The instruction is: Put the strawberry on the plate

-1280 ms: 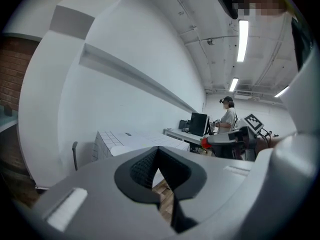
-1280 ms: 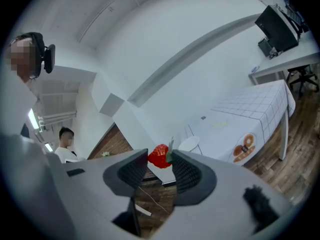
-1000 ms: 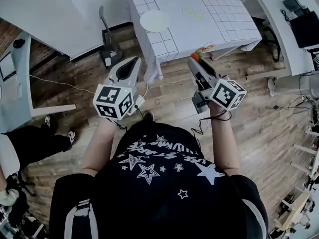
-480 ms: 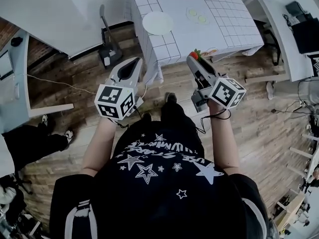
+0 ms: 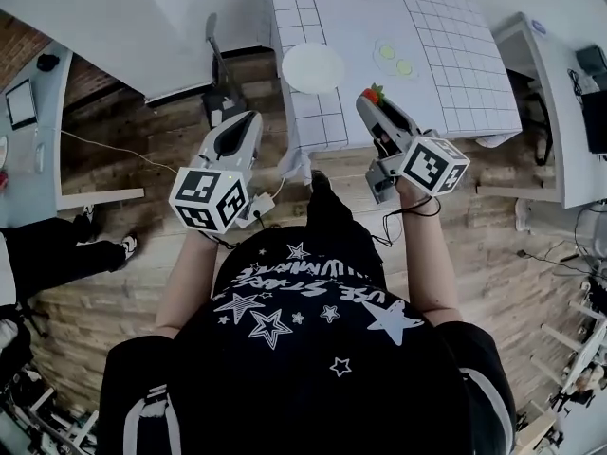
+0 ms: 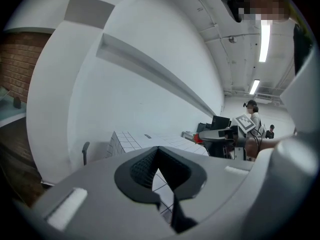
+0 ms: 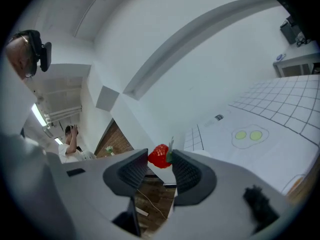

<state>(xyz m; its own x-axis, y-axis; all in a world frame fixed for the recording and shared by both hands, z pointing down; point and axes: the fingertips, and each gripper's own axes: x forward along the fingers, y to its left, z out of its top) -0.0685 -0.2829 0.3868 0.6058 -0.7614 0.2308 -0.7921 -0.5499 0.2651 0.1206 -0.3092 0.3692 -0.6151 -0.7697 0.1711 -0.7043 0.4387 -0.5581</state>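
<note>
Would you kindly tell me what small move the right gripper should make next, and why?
Probably carry the right gripper forward and to the left, until the strawberry hangs over the white plate. The jaws are shut on the strawberry, which sits above the table at its near edge, to the right of the plate and not yet over it.

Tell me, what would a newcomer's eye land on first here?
Probably the red strawberry, pinched between the fingers of the right gripper over the near part of the checked table. Next comes the round white plate, bare, at that table's near left corner. The left gripper is shut on nothing, above the wooden floor.
</note>
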